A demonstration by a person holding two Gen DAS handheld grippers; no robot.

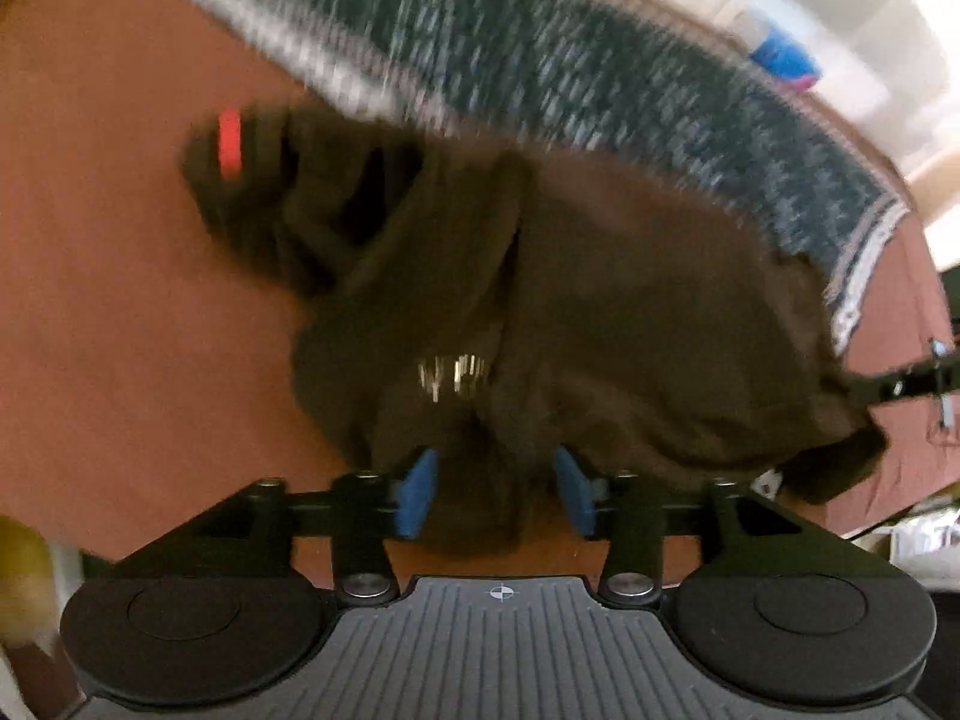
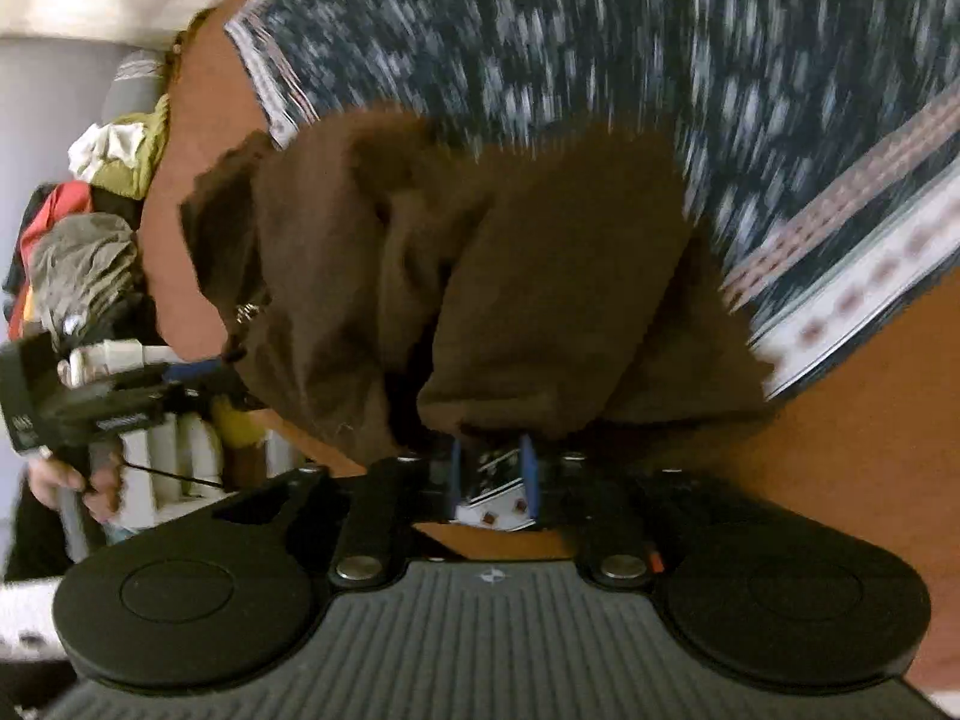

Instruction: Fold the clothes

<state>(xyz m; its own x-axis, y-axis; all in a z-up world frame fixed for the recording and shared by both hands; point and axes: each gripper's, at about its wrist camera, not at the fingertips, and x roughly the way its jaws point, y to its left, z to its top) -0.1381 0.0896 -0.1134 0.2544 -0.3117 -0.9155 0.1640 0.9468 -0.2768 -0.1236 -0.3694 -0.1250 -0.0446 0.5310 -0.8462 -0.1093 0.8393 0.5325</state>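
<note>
One crumpled brown garment (image 1: pixel 540 300); patterned cloth (image 1: pixel 540 60)

Patterned cloth (image 1: pixel 540 72) blurred; its far end cut off.

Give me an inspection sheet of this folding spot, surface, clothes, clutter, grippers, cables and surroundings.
Surface: orange-brown bed cover with a blue patterned blanket lying on it.
Job's things: crumpled brown garment lying partly on the blanket.
Clutter: pile of clothes beside the bed.
Grippers: left gripper open, brown cloth between its pads; right gripper open at the garment's edge.
Cables: thin black cord below the left gripper's handle.
Surroundings: pale wall; blue-and-white container, blurred.
</note>
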